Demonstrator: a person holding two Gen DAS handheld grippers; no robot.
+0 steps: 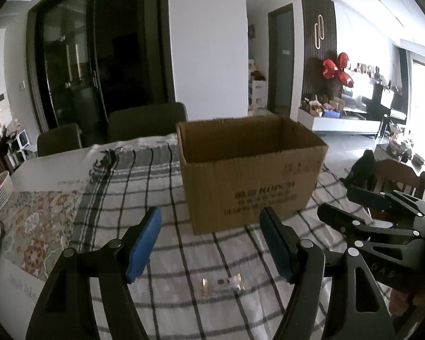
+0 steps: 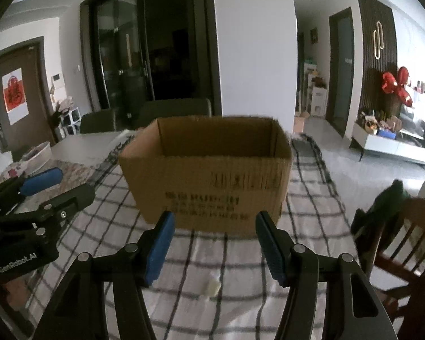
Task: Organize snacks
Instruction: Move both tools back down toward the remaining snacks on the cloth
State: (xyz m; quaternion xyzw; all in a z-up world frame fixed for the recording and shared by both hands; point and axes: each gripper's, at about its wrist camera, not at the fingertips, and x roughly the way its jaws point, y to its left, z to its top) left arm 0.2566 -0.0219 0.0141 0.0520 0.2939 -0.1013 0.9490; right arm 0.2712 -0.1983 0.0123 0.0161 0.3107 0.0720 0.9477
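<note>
A checked cloth (image 1: 144, 187) covers the table, and everything else sits around it. At its left edge lies a floral mat (image 1: 39, 226), with a white basket (image 1: 0, 189) just beyond. Two dark chairs (image 1: 147, 121) stand at the far side of the cloth, a wooden chair (image 2: 410, 243) at its right. Well beyond the cloth, red balloons (image 1: 337, 69) hang above a low white cabinet (image 1: 345, 124).

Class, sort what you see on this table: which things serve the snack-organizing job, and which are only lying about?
Belong to the job:
open brown cardboard box
small pale wrapped snack
small gold-wrapped snack pieces
left gripper, jaws open
right gripper, jaws open

Lying about:
checked tablecloth
floral mat
white basket
</note>
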